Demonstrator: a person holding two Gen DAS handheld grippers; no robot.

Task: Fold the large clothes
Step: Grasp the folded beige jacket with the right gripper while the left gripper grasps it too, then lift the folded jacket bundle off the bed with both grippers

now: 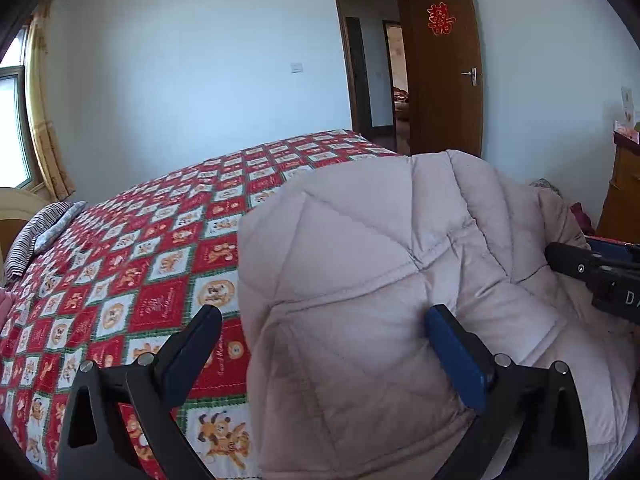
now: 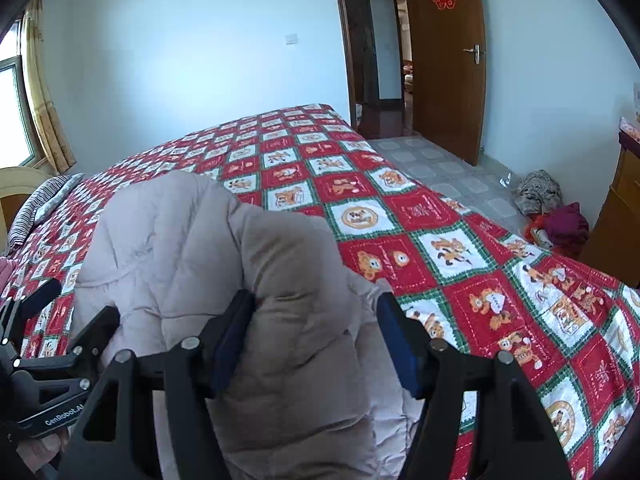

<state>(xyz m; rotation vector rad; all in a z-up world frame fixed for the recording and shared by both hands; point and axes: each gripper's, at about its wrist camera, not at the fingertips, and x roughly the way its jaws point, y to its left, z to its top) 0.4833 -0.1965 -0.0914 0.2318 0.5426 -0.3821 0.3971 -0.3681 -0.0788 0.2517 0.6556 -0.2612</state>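
On the bed (image 2: 460, 240) | we are bringing the right tool (image 2: 316, 328), half-spread, astride the coat (image 2: 224, 248) fold, pads apparently not pressing | left tool (image 1: 324, 336) gaping, straddling its edge.

The jacket (image 2: 240, 280) lies on the bed (image 2: 460, 240), filling the lower left and middle of the right wrist view. A pillow (image 2: 40, 208) rests on the bed at the far left edge. Behind the bed stands the wall, with a window (image 2: 12, 112) at upper left and an open door (image 2: 444, 60) at upper right. On the floor right of the bed sits a pile of clothes (image 2: 552, 208), just beside a cabinet (image 2: 616, 208) at the right edge.
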